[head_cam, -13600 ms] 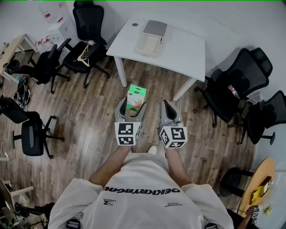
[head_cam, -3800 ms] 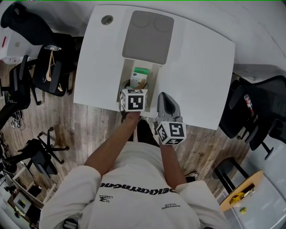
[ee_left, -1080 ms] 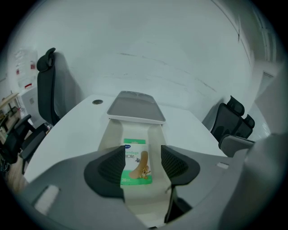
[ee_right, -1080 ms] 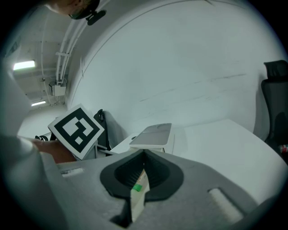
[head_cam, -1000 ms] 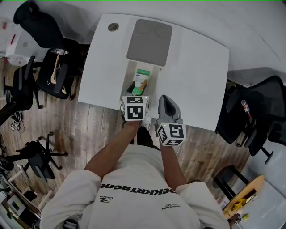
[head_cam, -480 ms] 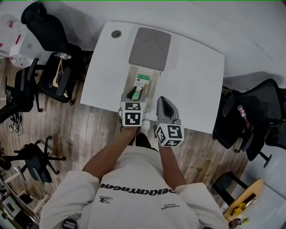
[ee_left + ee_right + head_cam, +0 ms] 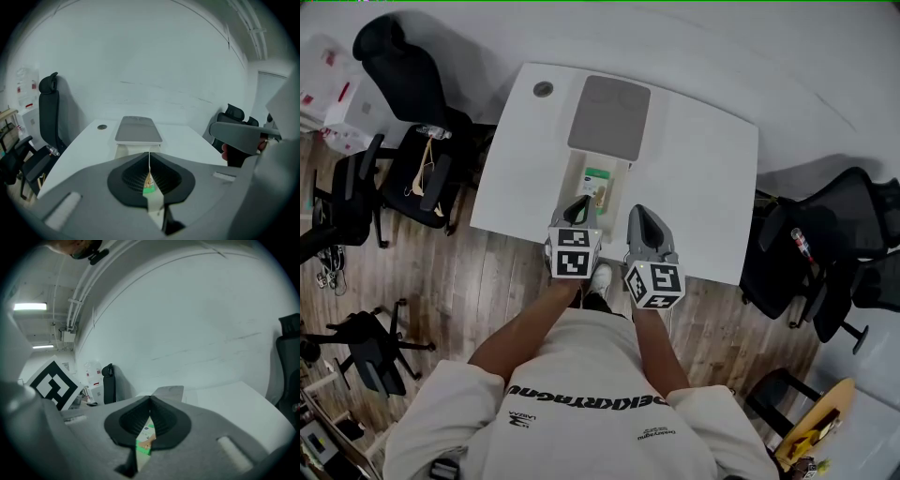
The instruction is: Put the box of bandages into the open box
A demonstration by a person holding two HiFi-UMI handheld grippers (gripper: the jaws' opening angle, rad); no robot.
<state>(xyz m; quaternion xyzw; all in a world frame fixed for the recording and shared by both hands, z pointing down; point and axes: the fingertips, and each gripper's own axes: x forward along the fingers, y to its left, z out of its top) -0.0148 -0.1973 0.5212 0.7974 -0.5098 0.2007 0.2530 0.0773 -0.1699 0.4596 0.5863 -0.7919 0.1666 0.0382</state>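
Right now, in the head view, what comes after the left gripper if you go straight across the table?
Left gripper, its jaws just closed with nothing between them → box of bandages, lying in the open box → grey lid.

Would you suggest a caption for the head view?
Bandage box rests in the open box on the table; left gripper, jaws just closed empty, and right gripper hover nearby.
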